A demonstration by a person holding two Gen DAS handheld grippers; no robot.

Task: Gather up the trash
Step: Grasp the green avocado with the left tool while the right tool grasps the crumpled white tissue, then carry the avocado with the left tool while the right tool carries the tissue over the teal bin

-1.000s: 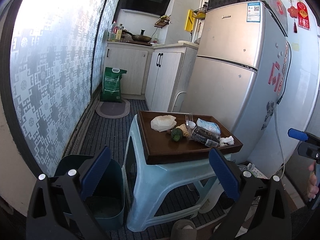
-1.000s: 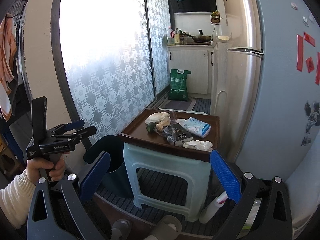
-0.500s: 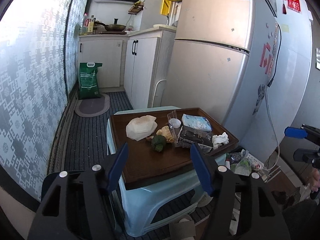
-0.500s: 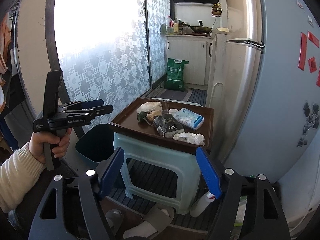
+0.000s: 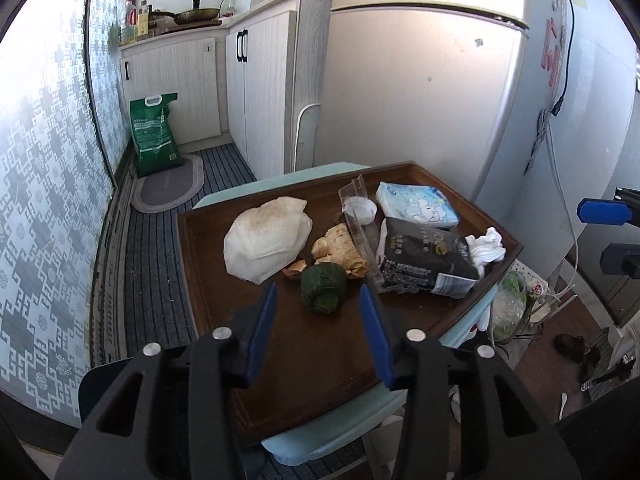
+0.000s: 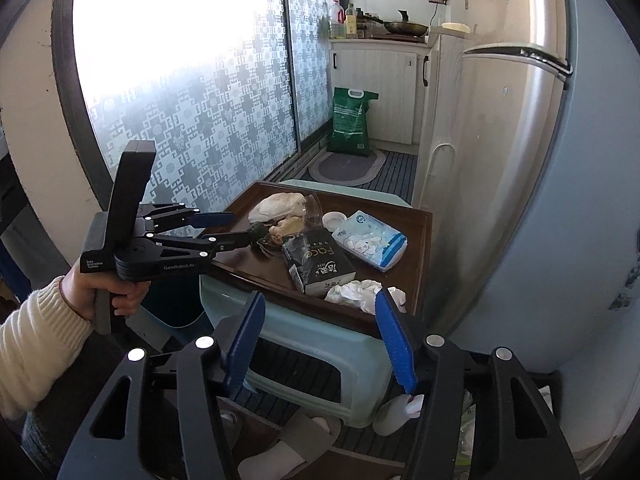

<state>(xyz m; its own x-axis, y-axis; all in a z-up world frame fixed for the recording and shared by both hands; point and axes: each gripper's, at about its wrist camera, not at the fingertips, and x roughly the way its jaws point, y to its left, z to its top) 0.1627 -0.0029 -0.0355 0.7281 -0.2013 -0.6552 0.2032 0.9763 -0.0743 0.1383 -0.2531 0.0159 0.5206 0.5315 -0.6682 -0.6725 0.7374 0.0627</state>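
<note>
A brown tray [image 5: 304, 364] on a pale blue stool [image 5: 344, 436] holds trash: a dark green vegetable piece [image 5: 323, 287], a white crumpled bag [image 5: 266, 238], beige peels [image 5: 338, 246], a clear plastic box [image 5: 358, 216], a black packet [image 5: 424, 260], a blue tissue pack [image 5: 416, 204] and white crumpled tissue [image 5: 486, 246]. My left gripper [image 5: 322, 322] is open, just short of the green piece. My right gripper [image 6: 320, 340] is open, near the tissue [image 6: 360, 294] at the tray's near edge [image 6: 280, 280].
A dark teal bin [image 5: 96, 392] stands left of the stool. The fridge [image 5: 420, 80] is right behind the tray. Cabinets [image 5: 264, 88], a green bag [image 5: 154, 134] and a mat [image 5: 168, 184] lie further back. Clutter [image 5: 508, 308] sits on the floor at right.
Both grippers have moved closer to the tray and their jaws have narrowed. The left one now hangs over the tray in front of the green piece.
</note>
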